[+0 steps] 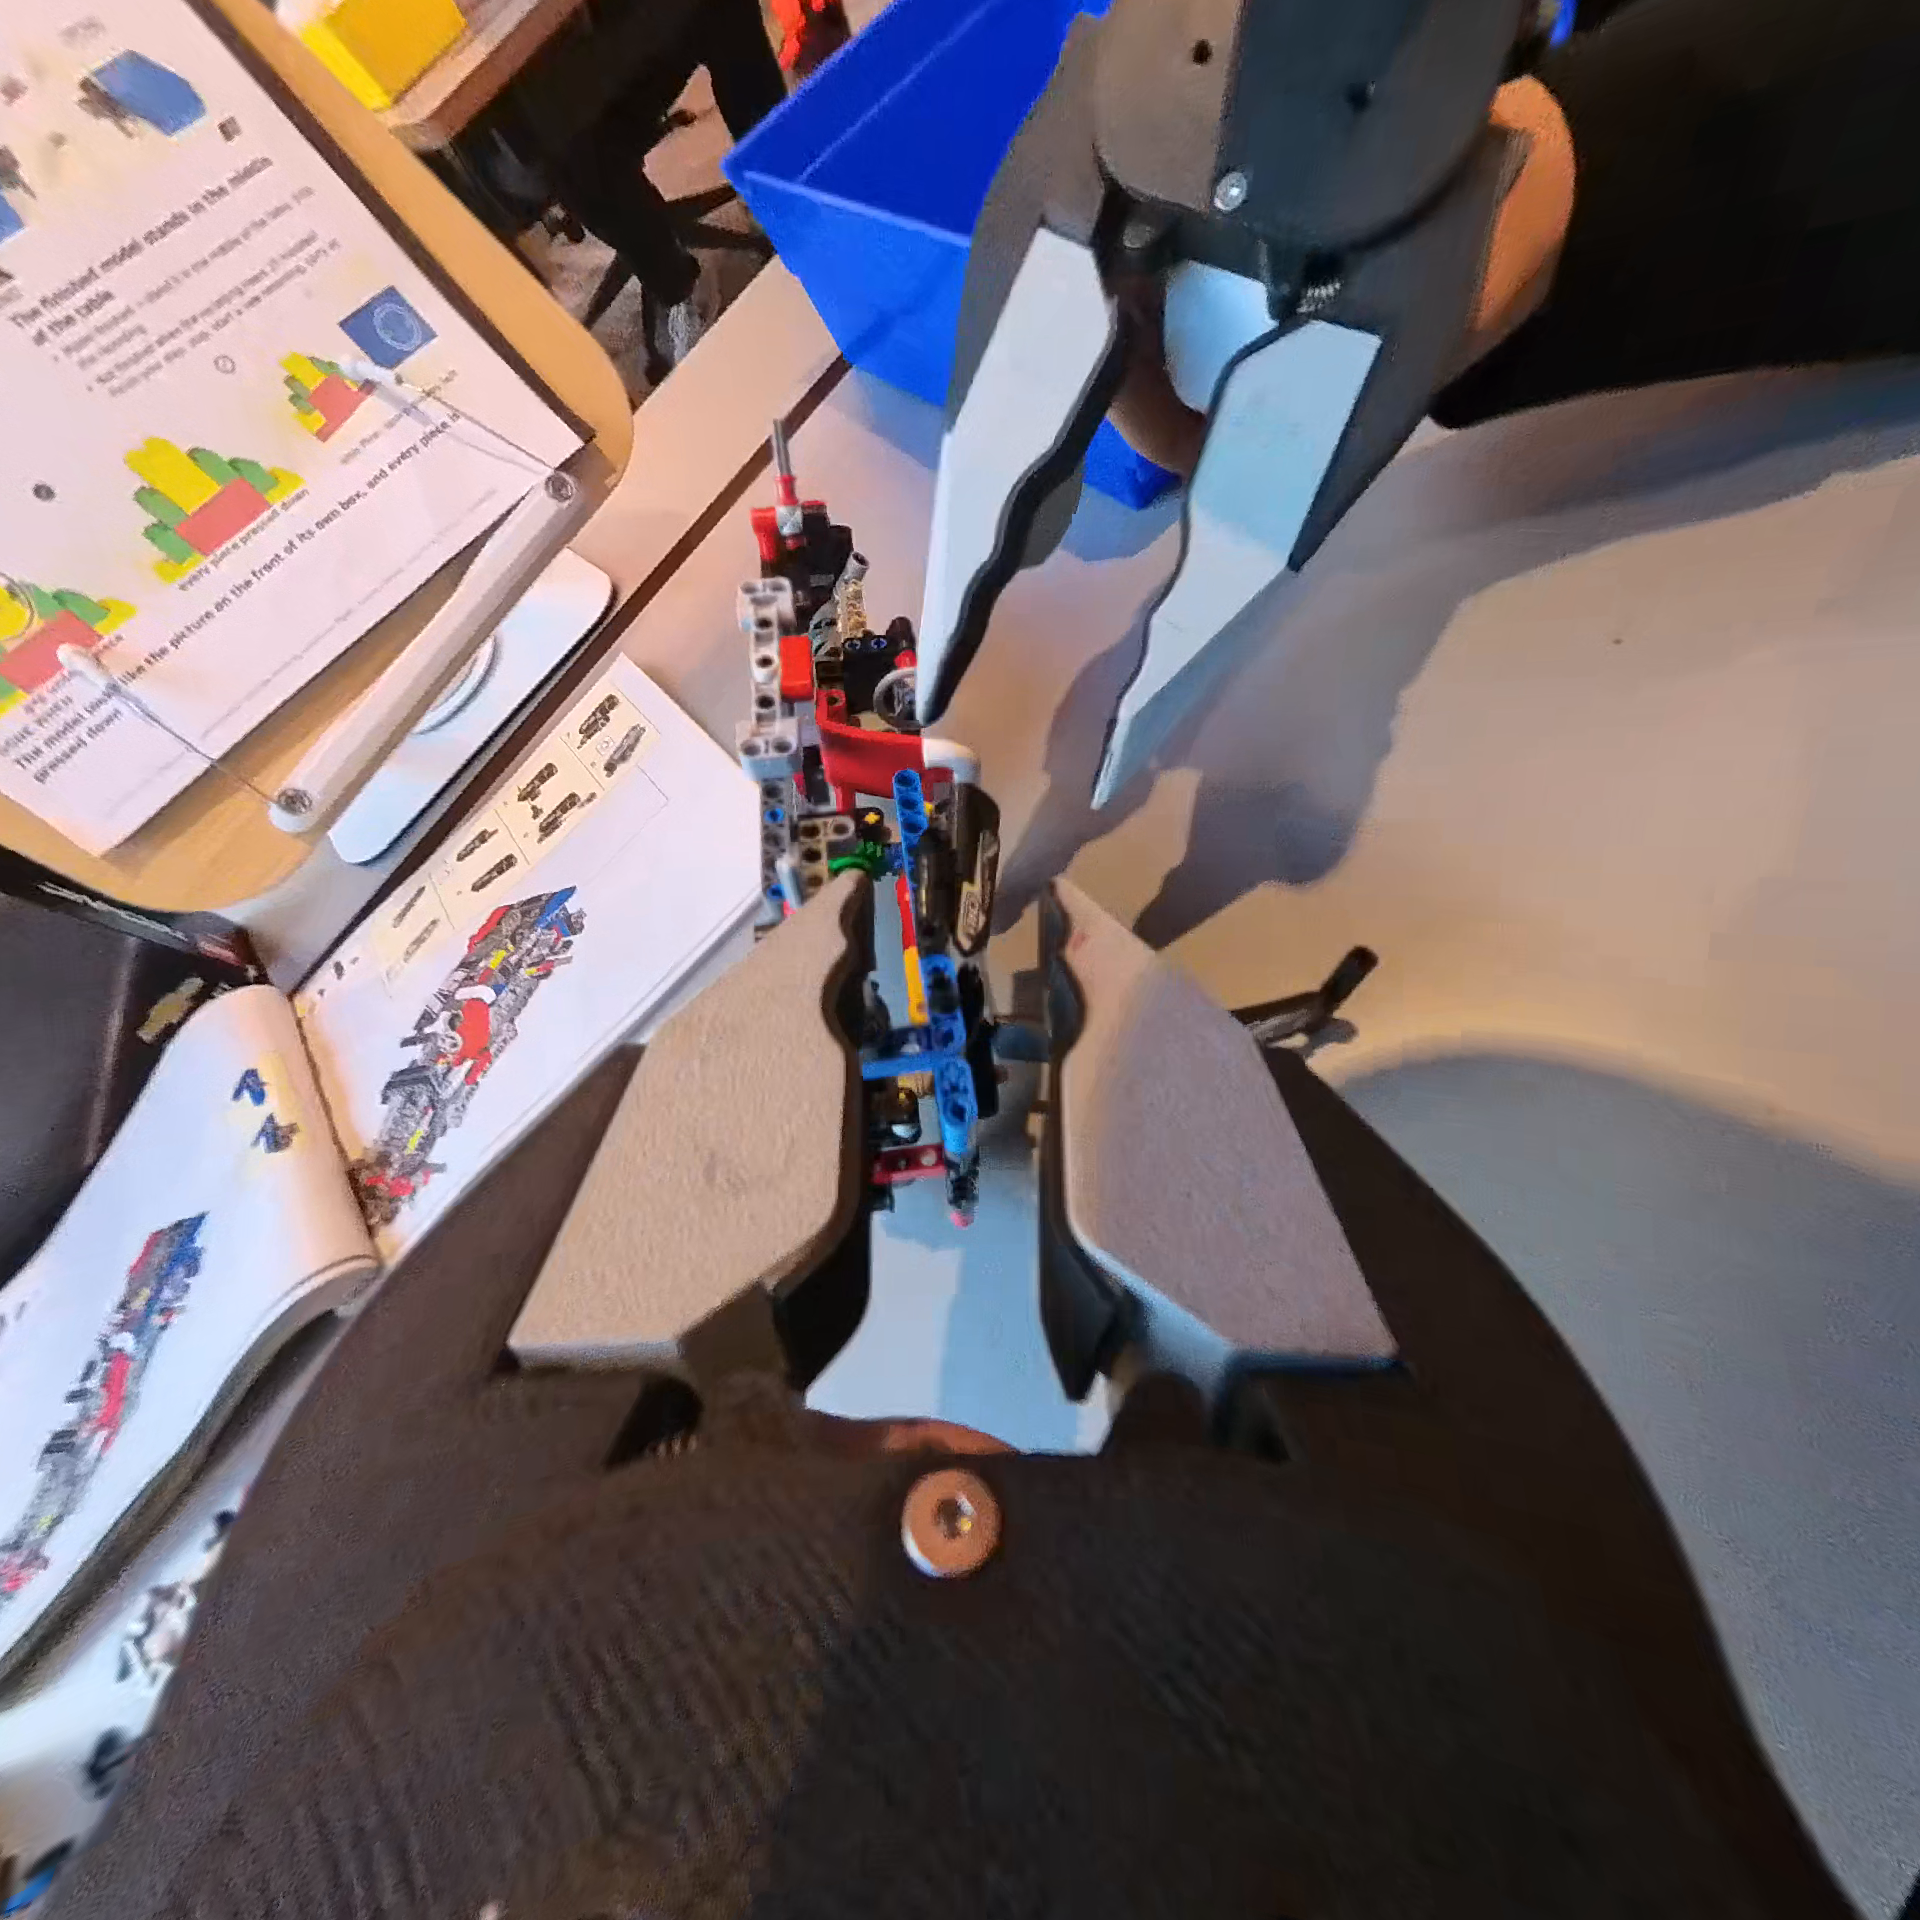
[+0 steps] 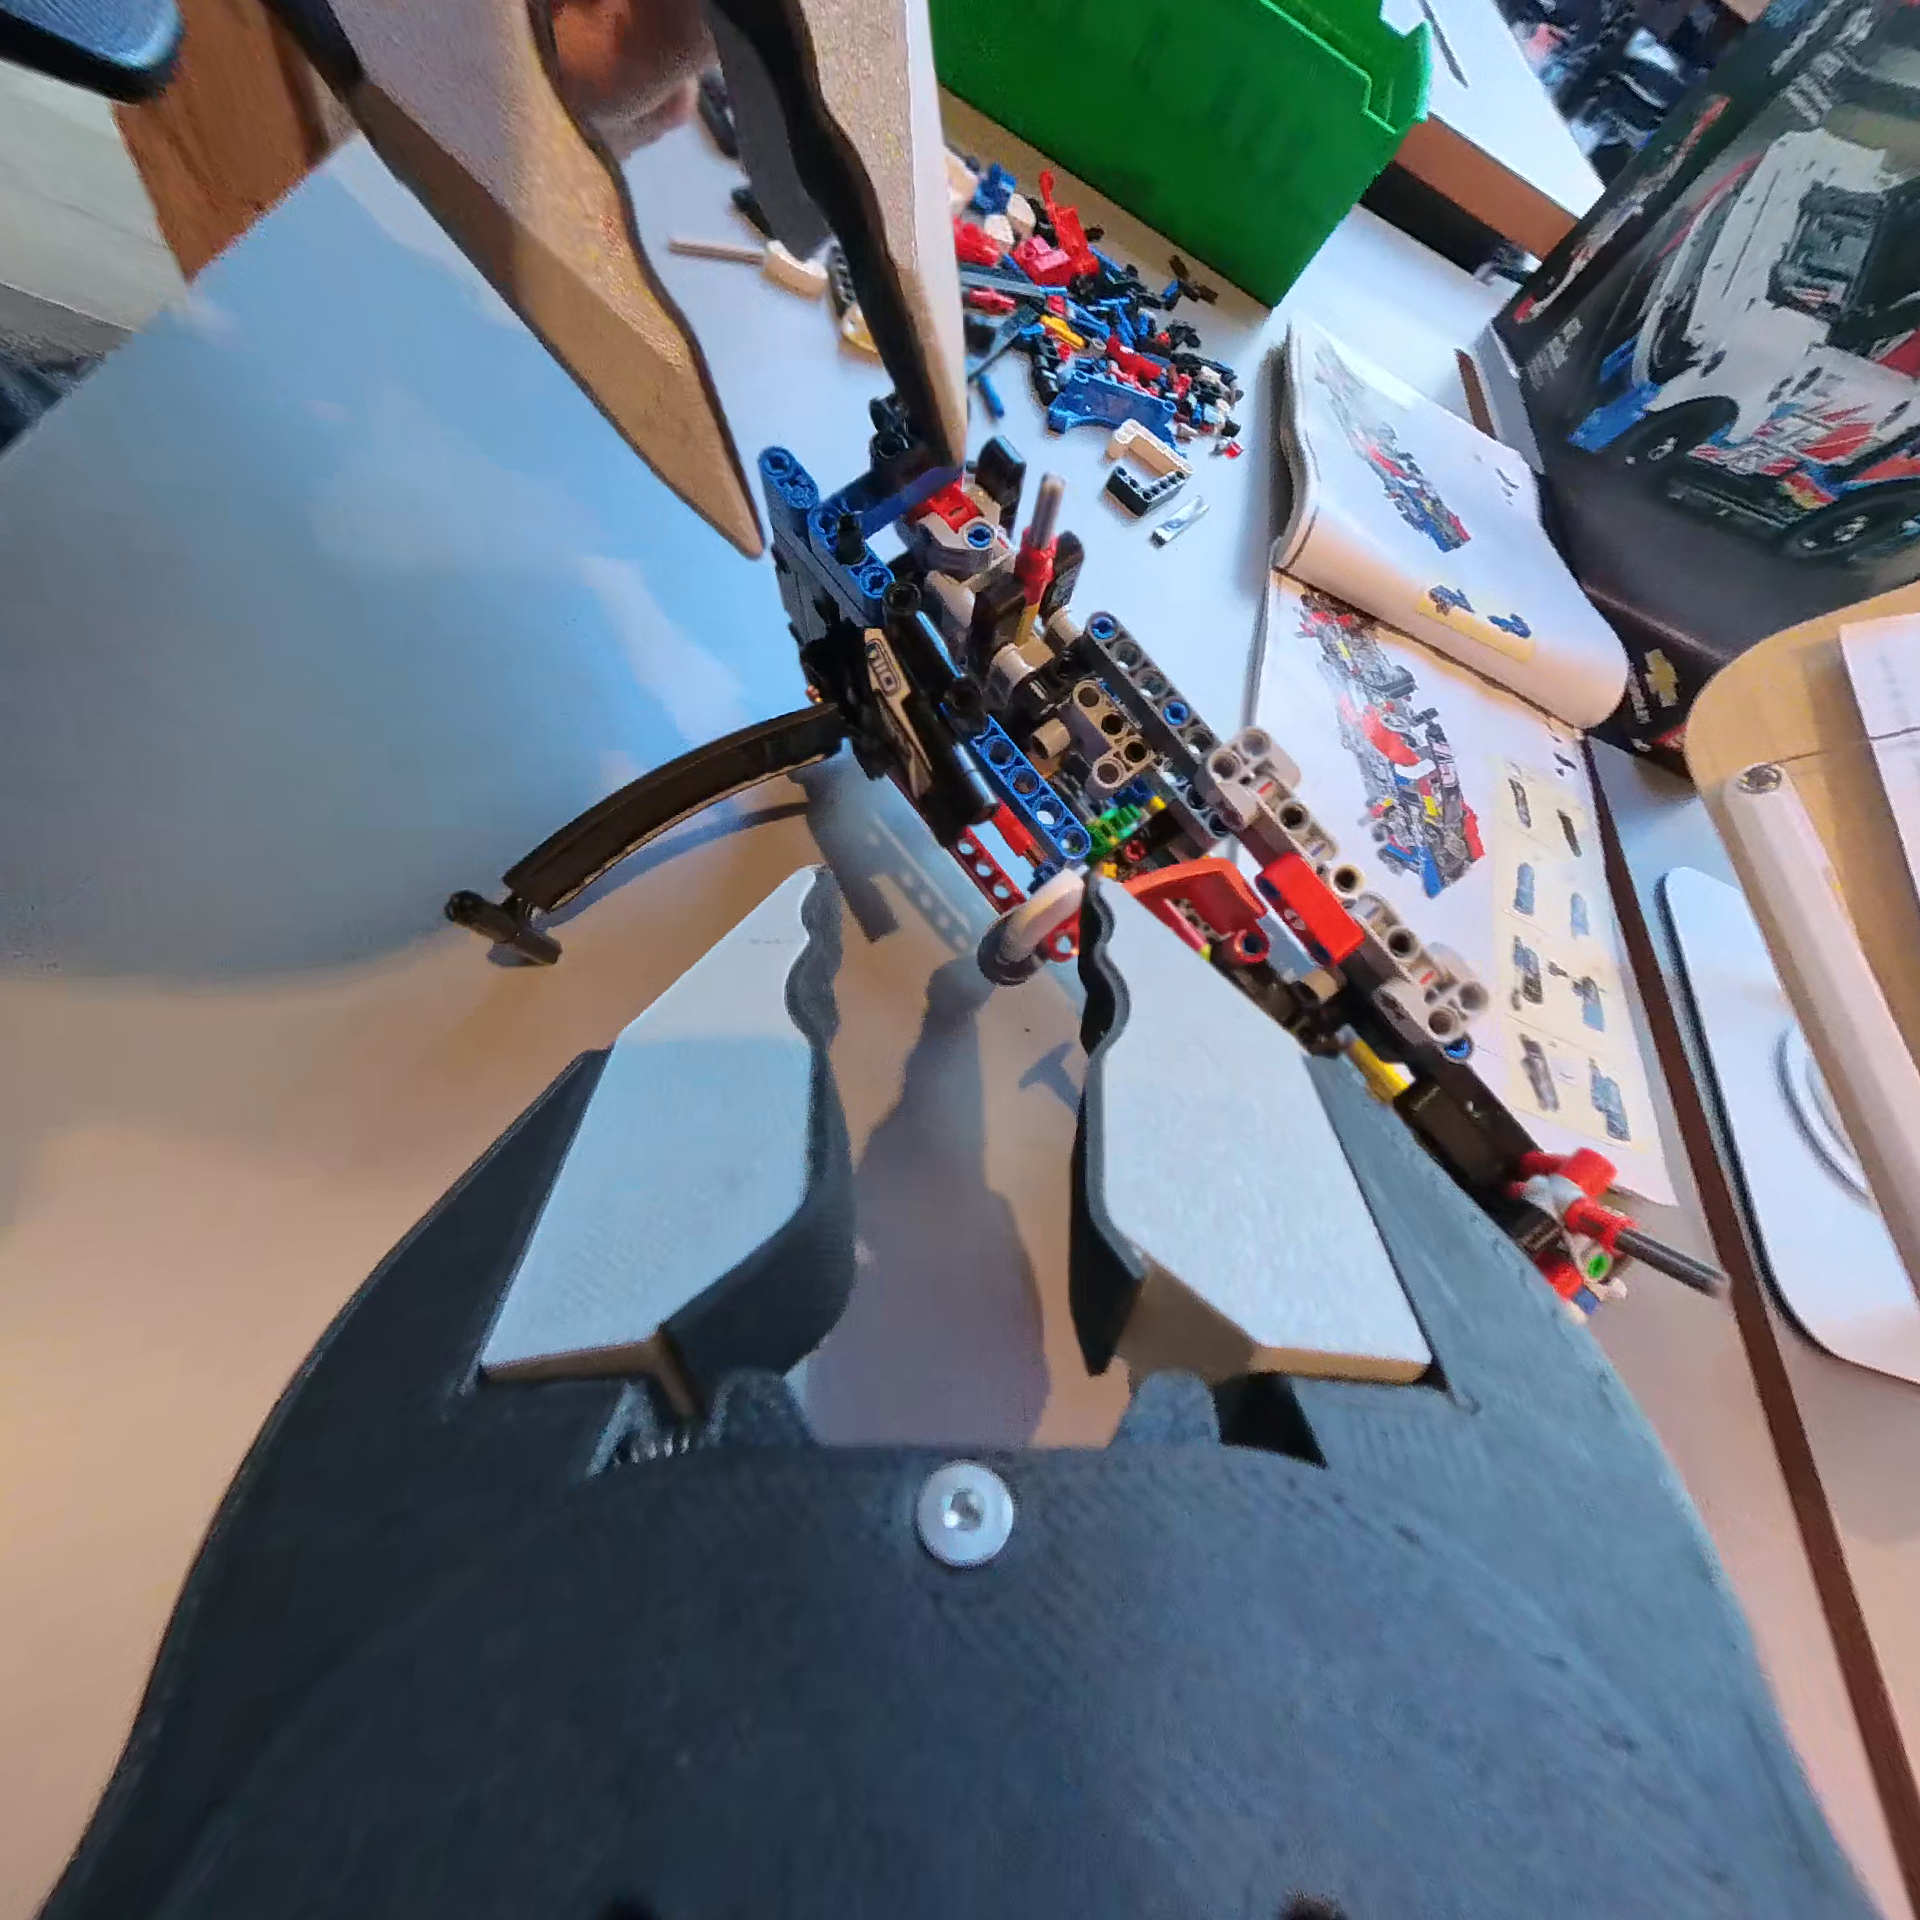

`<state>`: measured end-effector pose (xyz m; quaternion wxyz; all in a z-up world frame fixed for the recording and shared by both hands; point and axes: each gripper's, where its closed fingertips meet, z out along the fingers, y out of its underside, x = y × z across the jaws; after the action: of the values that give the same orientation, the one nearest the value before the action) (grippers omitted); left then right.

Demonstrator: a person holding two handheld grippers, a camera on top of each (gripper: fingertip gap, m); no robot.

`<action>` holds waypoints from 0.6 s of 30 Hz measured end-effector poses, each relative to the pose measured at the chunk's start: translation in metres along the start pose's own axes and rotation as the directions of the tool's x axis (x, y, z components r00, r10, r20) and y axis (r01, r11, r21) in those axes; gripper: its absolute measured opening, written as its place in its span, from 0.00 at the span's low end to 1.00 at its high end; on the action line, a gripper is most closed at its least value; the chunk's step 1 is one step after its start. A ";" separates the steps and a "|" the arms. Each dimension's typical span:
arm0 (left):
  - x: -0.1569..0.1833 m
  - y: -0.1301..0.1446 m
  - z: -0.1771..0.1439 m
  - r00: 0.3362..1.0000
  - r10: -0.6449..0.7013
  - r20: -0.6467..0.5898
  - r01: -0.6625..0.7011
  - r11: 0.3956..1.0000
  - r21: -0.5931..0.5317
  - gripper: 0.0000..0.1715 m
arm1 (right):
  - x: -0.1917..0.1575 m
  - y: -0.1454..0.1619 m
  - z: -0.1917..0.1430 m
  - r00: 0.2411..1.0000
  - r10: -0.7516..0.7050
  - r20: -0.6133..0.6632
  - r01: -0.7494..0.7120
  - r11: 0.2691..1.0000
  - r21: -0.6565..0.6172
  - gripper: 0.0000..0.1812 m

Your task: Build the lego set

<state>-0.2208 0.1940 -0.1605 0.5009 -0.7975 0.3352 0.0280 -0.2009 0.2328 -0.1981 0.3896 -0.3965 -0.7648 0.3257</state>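
The partly built lego model (image 1: pixel 831 748), a long frame of grey, blue, red and black beams, lies on the grey table; it also shows in the right wrist view (image 2: pixel 1122 748). My left gripper (image 1: pixel 951 888) is shut across the model's blue end, and it shows from above in the right wrist view (image 2: pixel 852 499). My right gripper (image 2: pixel 951 894) is open and empty. One of its fingertips (image 2: pixel 1091 904) touches the white arch piece (image 2: pixel 1029 914) beside a red panel. It also shows in the left wrist view (image 1: pixel 1013 758). A black curved piece (image 2: pixel 665 800) sticks out sideways from the model.
An open instruction booklet (image 2: pixel 1434 748) lies beside the model. A pile of loose pieces (image 2: pixel 1091 312) and a green bin (image 2: pixel 1174 114) are beyond it, with the set's box (image 2: pixel 1745 312) to the right. A blue bin (image 1: pixel 894 208) and a sheet stand (image 1: pixel 208 416) also stand nearby. Some 7 cm of space lies between my two pairs of fingers.
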 end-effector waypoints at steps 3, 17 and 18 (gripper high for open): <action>-0.005 0.000 0.008 0.999 0.044 0.015 -0.042 0.997 -0.069 0.13 | 0.007 -0.001 0.000 0.999 -0.053 -0.004 0.053 0.999 0.000 0.18; -0.011 0.017 0.031 0.993 0.120 0.009 -0.116 0.970 -0.213 0.05 | 0.018 -0.005 0.018 0.921 -0.358 0.153 0.384 0.899 -0.209 0.13; -0.012 0.018 0.030 0.993 0.117 0.005 -0.114 0.971 -0.211 0.04 | 0.020 -0.002 0.018 0.910 -0.383 0.161 0.412 0.879 -0.238 0.11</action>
<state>-0.2311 0.2193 -0.1845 0.4143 -0.8248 0.3718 0.0992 -0.2245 0.2455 -0.1984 0.3488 -0.2612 -0.8868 0.1541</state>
